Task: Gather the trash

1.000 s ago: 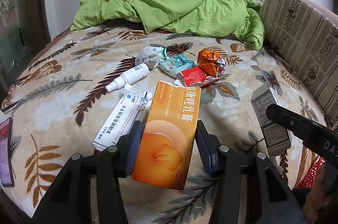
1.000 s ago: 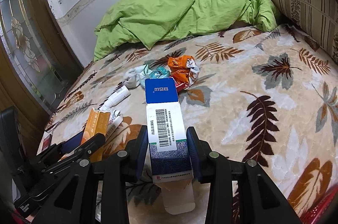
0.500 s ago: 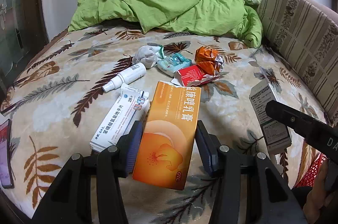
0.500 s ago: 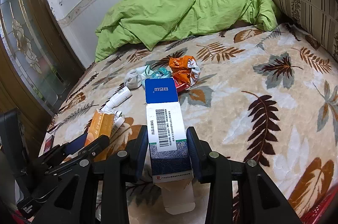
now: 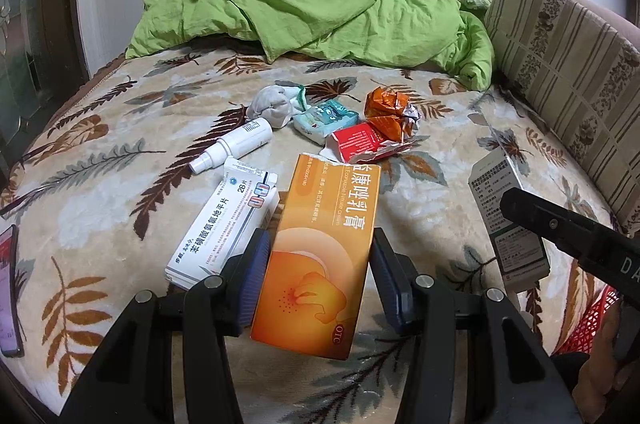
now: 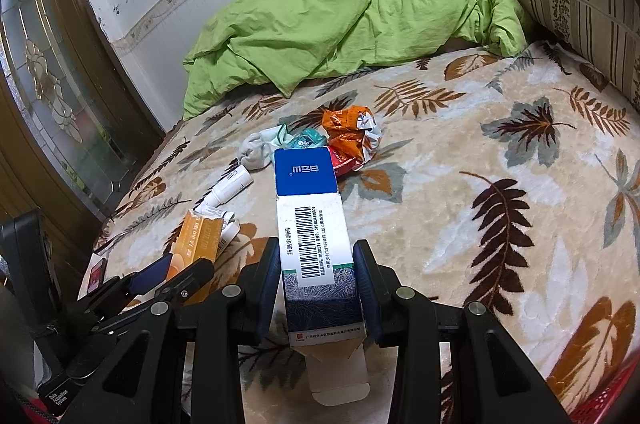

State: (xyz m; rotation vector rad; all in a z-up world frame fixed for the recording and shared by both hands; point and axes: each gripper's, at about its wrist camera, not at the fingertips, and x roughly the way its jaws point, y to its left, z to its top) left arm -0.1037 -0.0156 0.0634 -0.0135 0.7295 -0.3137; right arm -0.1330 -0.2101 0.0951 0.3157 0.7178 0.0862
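Left wrist view: left gripper [image 5: 318, 278] clamps an orange carton [image 5: 320, 256], pads pressed on both long sides; the carton's torn top end points to 12 o'clock, its body lifted above the leaf-print blanket [image 5: 120, 207]. At 10 o'clock of the carton, a white medicine box [image 5: 224, 224] lies flat on the blanket, just beside the left pad. Further toward 11 o'clock lies a white spray bottle [image 5: 236, 145]. At 12 o'clock, a cluster: grey sock [image 5: 270, 103], tissue pack [image 5: 324, 119], red box [image 5: 358, 143], crumpled orange wrapper [image 5: 390, 113]. At 3 o'clock the other gripper's black finger crosses a white-and-blue box [image 5: 506, 220]. Green quilt [image 5: 312, 3] is bunched at the far end. A phone [image 5: 8, 288] sits at the 9 o'clock edge.

Right wrist view: right gripper [image 6: 318, 288] grips the white-and-blue box [image 6: 314, 236] between both pads, barcode face up, blue flap toward 12 o'clock, open flap hanging at 6 o'clock. The orange carton [image 6: 198, 242] shows at 9 o'clock. A red basket [image 6: 608, 400] shows at the 5 o'clock corner.
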